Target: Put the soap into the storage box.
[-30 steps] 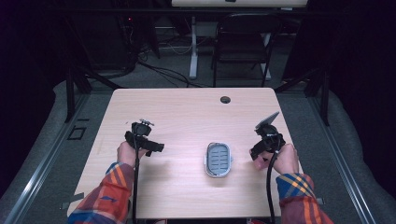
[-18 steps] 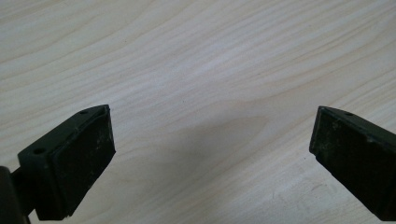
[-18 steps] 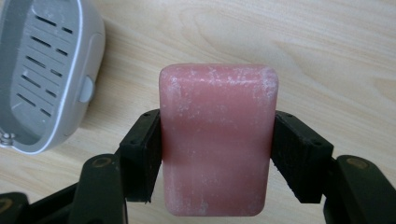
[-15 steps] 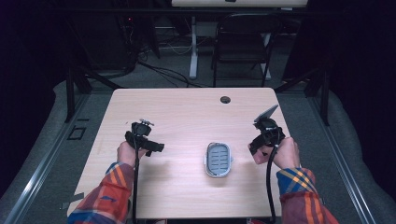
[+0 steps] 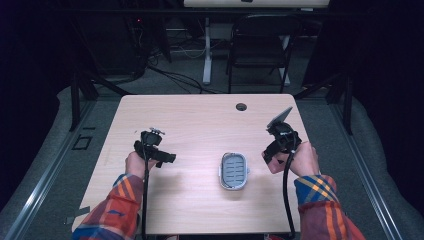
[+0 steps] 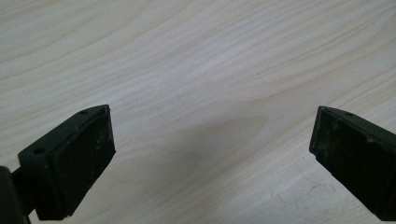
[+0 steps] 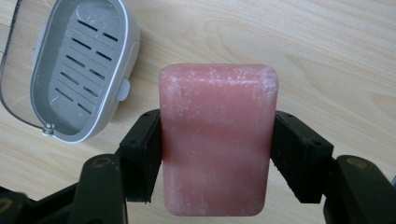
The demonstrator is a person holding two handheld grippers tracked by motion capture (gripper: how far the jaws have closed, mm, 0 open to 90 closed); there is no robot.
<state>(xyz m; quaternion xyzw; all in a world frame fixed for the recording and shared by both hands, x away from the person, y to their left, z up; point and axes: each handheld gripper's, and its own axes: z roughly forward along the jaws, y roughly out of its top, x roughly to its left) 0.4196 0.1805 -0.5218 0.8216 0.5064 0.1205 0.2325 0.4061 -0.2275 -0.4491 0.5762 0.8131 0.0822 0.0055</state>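
A pink bar of soap (image 7: 217, 140) sits between the pads of my right gripper (image 7: 217, 156), which is shut on it and held above the table. In the high view the right gripper (image 5: 272, 150) hangs near the table's right edge, just right of a grey slotted soap dish (image 5: 234, 171) with a white rim. The same soap dish (image 7: 74, 70) lies empty at the upper left of the right gripper view. My left gripper (image 5: 165, 157) is at the left of the table; its jaws stand wide apart over bare wood (image 6: 210, 140) with nothing between them.
The light wooden table (image 5: 200, 120) has a round cable hole (image 5: 241, 106) near its far edge. Behind the table stand a dark chair (image 5: 260, 45) and a white desk leg (image 5: 206, 50) on a floor with cables.
My right hand has risen a little with the soap and drifted slightly toward the table's right edge. The left hand and the soap dish have stayed where they were.
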